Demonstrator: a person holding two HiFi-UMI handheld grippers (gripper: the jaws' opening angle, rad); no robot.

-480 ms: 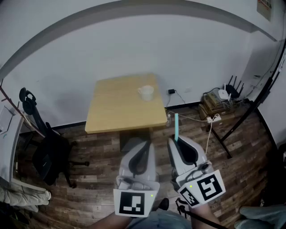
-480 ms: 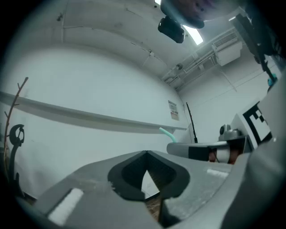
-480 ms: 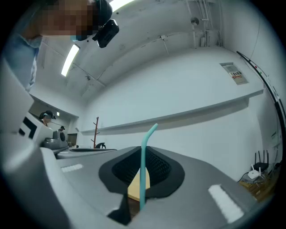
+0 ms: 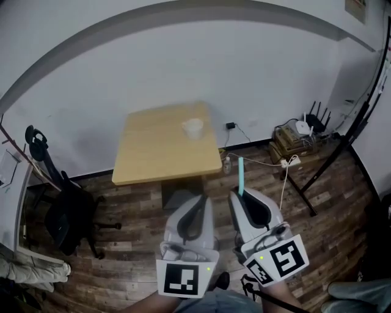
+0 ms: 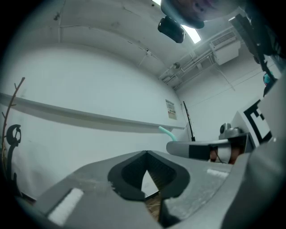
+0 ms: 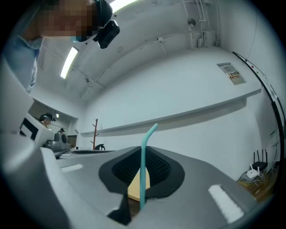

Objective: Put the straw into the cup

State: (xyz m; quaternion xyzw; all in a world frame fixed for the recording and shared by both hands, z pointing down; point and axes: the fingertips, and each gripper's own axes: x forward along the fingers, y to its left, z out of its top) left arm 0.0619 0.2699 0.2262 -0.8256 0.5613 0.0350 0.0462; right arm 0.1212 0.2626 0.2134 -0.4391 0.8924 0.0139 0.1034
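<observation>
Head view: cup (image 4: 193, 128) on table (image 4: 153, 156); straw (image 4: 241, 174) gripped.

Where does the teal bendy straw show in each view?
Head view: teal bendy straw stands up from the right gripper, lower centre.
Left gripper view: only its bent tip, right of centre.
Right gripper view: dead centre, clamped between the jaws.
Shared landmark: small wall notice.

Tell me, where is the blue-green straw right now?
The straw is pinched upright in the right gripper, low in the head view, short of the table where the cup stands.
</observation>
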